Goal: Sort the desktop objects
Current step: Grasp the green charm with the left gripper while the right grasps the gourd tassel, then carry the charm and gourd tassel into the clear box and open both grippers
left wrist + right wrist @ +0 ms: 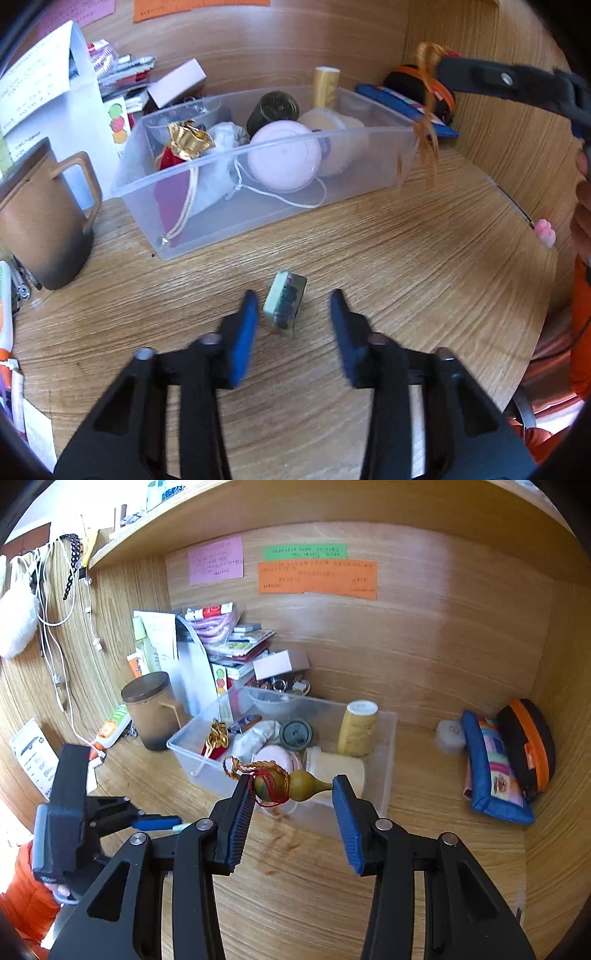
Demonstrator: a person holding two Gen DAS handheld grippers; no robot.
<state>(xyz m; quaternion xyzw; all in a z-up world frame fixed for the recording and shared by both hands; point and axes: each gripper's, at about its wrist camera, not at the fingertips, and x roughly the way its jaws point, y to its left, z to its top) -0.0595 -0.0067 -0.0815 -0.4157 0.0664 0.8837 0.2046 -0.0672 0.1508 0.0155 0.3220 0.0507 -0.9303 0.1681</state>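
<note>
The right gripper [293,788] is clamping a small gourd charm [291,784] at frame centre, before the clear bin's [386,775] near rim. The left gripper [293,308] is gaping around a small block [285,309] standing lower centre on bare desk [406,266].

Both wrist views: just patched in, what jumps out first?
The right gripper holds a small gourd charm sideways between its pads, gold cord and tassel trailing, above the near edge of the clear bin. The bin is already crowded: a pink ball, a gold-and-red pouch, a dark tin. The left gripper is open around a little block upright on the desk.
</note>
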